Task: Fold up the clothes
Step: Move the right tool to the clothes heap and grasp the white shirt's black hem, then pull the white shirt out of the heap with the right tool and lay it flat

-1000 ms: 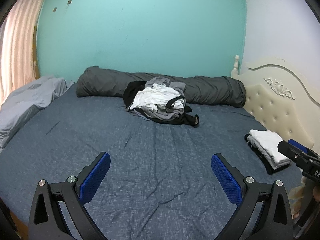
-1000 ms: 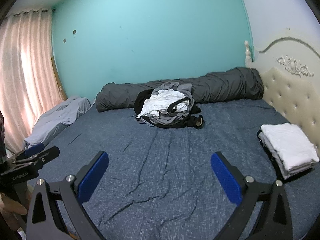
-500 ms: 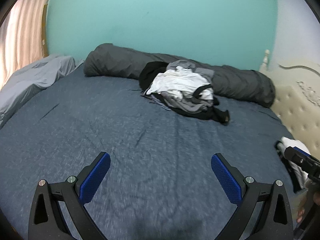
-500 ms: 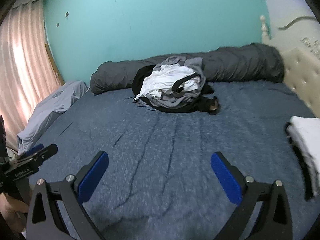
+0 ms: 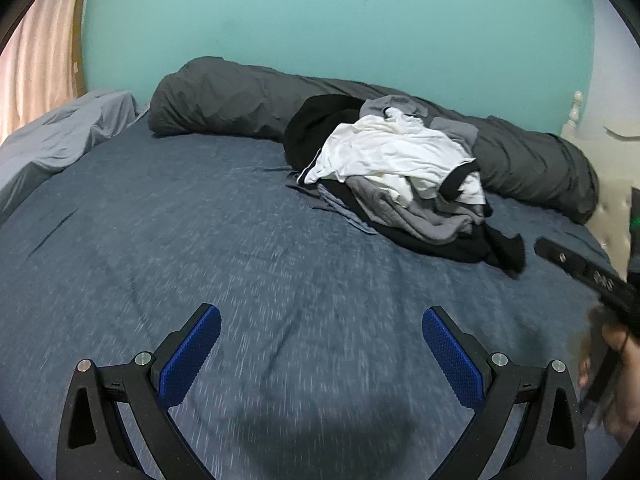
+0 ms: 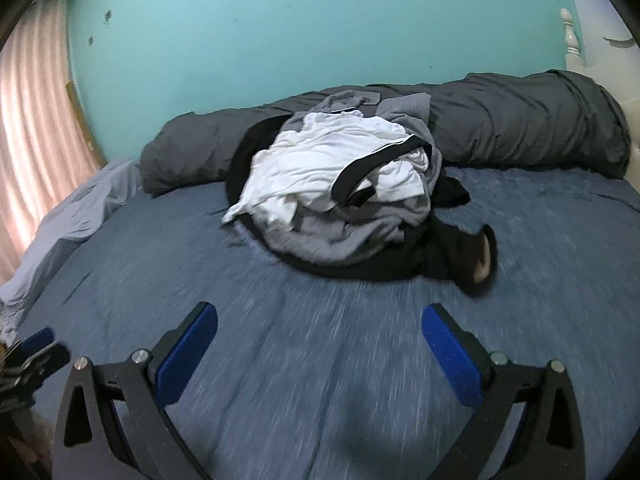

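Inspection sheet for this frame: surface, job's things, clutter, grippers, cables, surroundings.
Surface: blue bed sheet, wrinkled.
Job's things: unfolded clothes pile, white shirt on top, grey and black garments beneath.
Clutter: rolled grey duvet behind the pile; light grey bedding at the left edge.
Grippers: left gripper open, empty; right gripper open, empty.
Cables: nothing seen.
Surroundings: teal wall, pink curtain, cream headboard.
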Demonstrator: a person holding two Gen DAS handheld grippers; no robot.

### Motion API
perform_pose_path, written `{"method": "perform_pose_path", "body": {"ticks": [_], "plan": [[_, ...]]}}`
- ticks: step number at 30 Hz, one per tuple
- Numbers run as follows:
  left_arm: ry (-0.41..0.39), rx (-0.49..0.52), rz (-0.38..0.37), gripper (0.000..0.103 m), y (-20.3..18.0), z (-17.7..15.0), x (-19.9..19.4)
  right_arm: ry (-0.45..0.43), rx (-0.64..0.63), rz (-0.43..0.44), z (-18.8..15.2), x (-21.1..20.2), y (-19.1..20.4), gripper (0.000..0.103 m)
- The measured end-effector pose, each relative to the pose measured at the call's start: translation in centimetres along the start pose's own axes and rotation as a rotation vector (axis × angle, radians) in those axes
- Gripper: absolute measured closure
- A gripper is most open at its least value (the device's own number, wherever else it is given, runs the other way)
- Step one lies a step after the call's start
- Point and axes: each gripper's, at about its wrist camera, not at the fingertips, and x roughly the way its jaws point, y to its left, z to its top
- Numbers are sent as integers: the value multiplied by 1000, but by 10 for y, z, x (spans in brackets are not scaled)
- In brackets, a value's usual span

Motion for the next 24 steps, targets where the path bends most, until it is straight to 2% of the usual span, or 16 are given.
{"method": "perform_pose_path", "body": {"ticks": [9,13,15,17,20,21,22,24], "plan": [[71,-60,-38,0,19,11,47,14,28,-17,57,92,-13,2],[88,-82,-35,0,30,16,61,51,31,-28,75,130,-14,19],[95,-91,-40,0,35,17,67,72,44,-37,82,148,-16,25],[100,-91,-43,0,38,18,71,81,78,-41,89,165,-23,25],[97,-95,-34,0,43,17,75,98,121,-30,96,188,-32,37],[99,-95,-38,0,44,16,76,111,115,-35,97,194,-33,42],[101,-93,-42,0,45,15,78,122,109,-35,97,200,-34,55],[100,-84,-42,0,46,12,79,133,96,-31,97,207,-34,65]]}}
